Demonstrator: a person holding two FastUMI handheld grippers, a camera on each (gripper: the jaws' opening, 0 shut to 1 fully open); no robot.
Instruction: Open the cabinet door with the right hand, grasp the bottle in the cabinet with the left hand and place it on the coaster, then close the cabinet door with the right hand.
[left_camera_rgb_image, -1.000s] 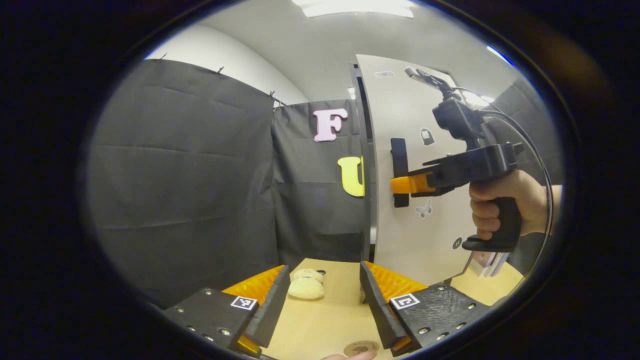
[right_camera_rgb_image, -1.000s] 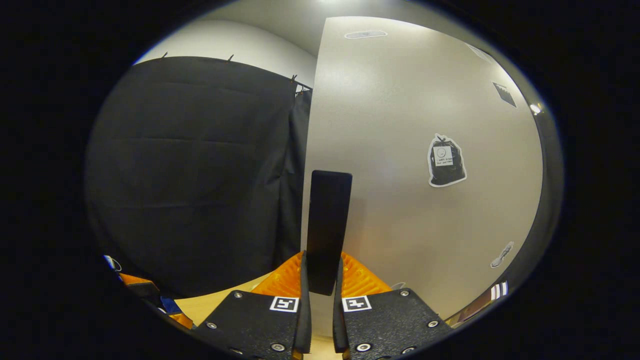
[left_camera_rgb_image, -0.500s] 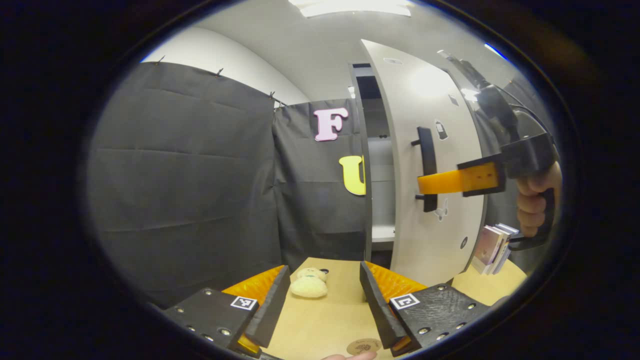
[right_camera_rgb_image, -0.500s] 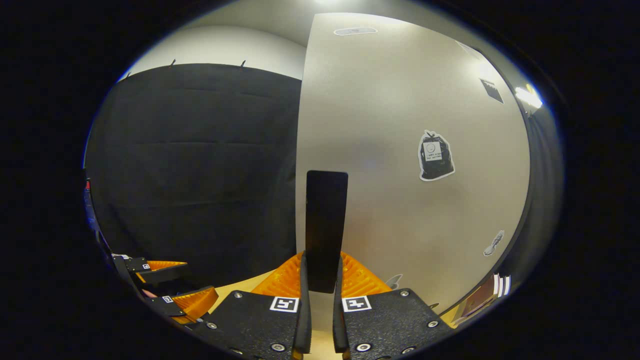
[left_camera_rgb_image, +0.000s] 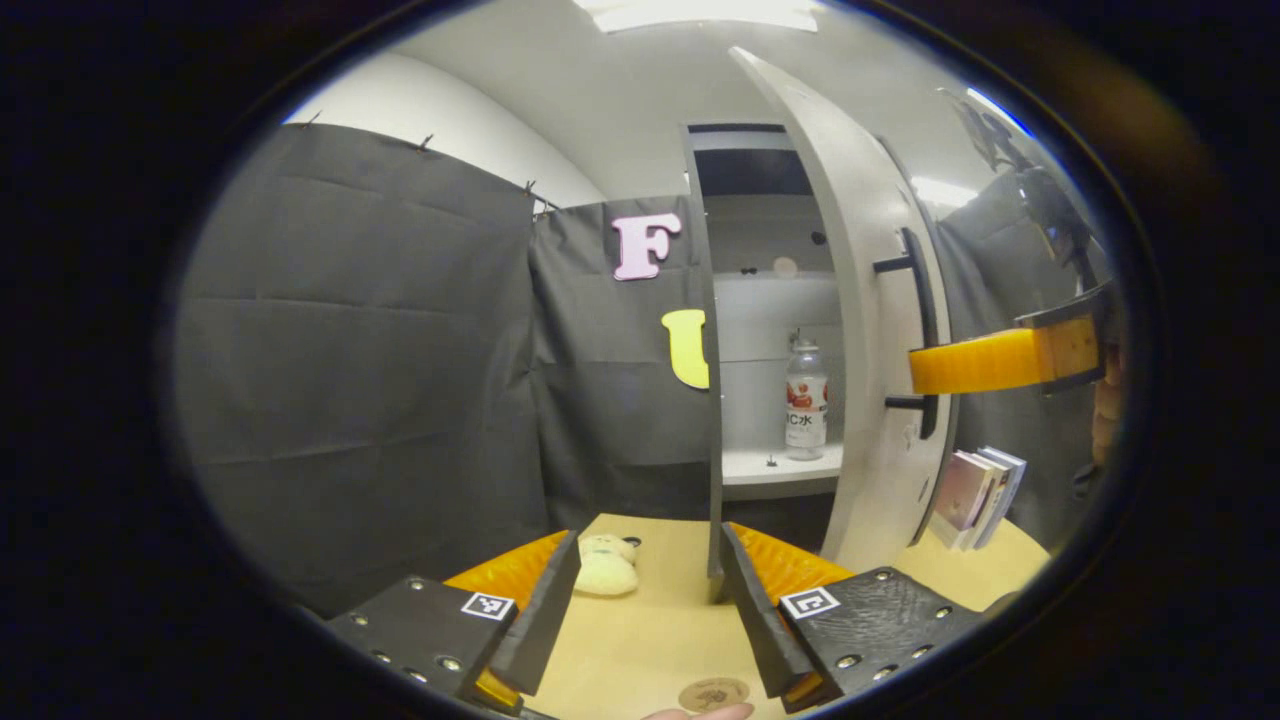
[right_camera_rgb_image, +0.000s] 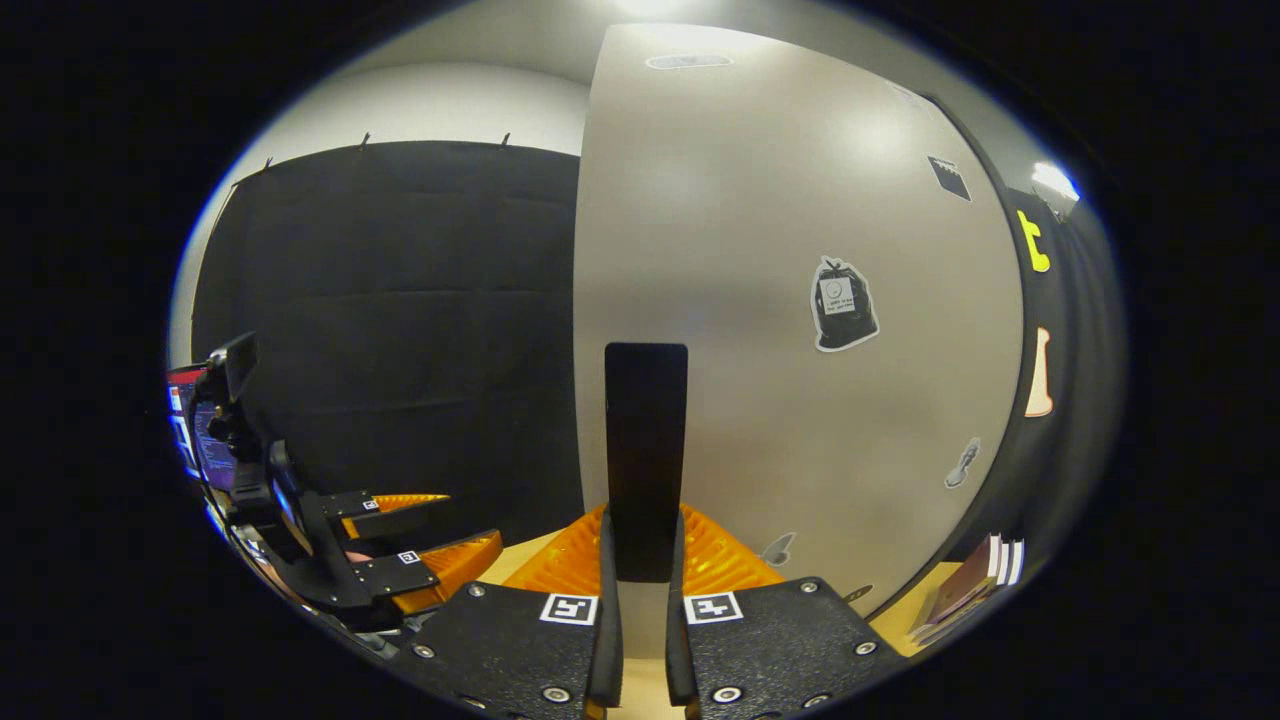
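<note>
Door (right_camera_rgb_image: 760, 300) swung well open; my right tongs (right_camera_rgb_image: 640, 560) pinch its handle (right_camera_rgb_image: 645, 450). Left tongs (left_camera_rgb_image: 645, 600) spread, empty, low over the surface (left_camera_rgb_image: 640, 640). Bottle (left_camera_rgb_image: 805, 400) upright on the cabinet shelf (left_camera_rgb_image: 775, 468); coaster (left_camera_rgb_image: 713, 693) at the surface's near edge. Grasp, placement and closing remain.

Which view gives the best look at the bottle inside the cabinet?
The left gripper view: the bottle stands upright on the cabinet shelf, seen through the open doorway. In the right gripper view the door faces the camera, its handle between the right gripper fingers.
</note>
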